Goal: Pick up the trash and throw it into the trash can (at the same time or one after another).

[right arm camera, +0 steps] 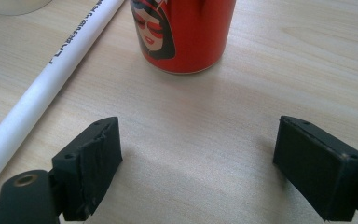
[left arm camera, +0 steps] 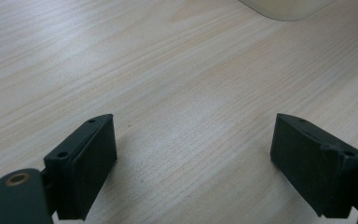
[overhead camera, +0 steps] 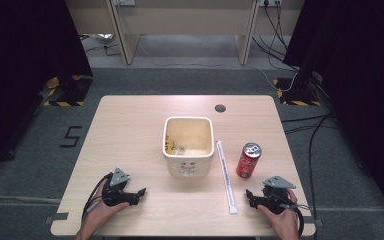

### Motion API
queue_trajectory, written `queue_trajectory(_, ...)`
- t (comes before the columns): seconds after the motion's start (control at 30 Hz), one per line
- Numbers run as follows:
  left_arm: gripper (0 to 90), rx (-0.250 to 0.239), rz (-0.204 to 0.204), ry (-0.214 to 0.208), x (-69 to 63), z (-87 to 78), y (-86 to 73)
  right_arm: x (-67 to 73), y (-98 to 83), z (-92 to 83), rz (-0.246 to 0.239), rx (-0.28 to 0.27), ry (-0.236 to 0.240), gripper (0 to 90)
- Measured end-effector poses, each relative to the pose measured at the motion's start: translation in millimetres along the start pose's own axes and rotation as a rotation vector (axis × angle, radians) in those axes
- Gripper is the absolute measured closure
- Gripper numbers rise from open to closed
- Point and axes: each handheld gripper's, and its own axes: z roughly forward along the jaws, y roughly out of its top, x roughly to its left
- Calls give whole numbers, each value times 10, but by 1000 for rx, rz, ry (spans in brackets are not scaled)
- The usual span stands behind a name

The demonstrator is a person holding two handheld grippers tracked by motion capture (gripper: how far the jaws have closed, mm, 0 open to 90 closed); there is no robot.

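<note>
The right claw [overhead camera: 250, 196] rests low over the light wooden tabletop [overhead camera: 130, 125] at its near right corner, held in the person's right hand [overhead camera: 282, 220], with its jaws spread wide and nothing between them. Just ahead of it stands the red cylindrical drink can with a cartoon face printed on it [right arm camera: 182, 35], upright and apart from both jaws. Beside the can, on the side of this claw's left jaw, lies the long white paper-wrapped straw with dark lettering [right arm camera: 51, 81], flat on the wood and running away from the claw, its near end close by that jaw.

The left claw [overhead camera: 141, 192] sits at the near left of the tabletop in the person's left hand [overhead camera: 100, 212], likewise released, its two black jaws well apart with bare wood between them. Ahead of it and off to its right stands the cream square plastic tub [overhead camera: 188, 145], open at the top, between the two claws and farther from the person than either.
</note>
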Motion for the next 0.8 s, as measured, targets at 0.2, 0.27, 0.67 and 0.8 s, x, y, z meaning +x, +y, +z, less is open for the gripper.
queue_trajectory(0.2,136,0,0,0,0,0,0,5,18,-23,4,-19,-2,152)
queue_trajectory(0.27,136,0,0,0,0,0,0,4,33,-44,1,-31,-2,152)
queue_trajectory(0.67,136,0,-1,1,-1,-1,-1,16,111,-121,-8,-72,1,152)
queue_trajectory(0.8,136,0,-1,1,-1,-2,-1,25,152,-161,-16,-92,4,152)
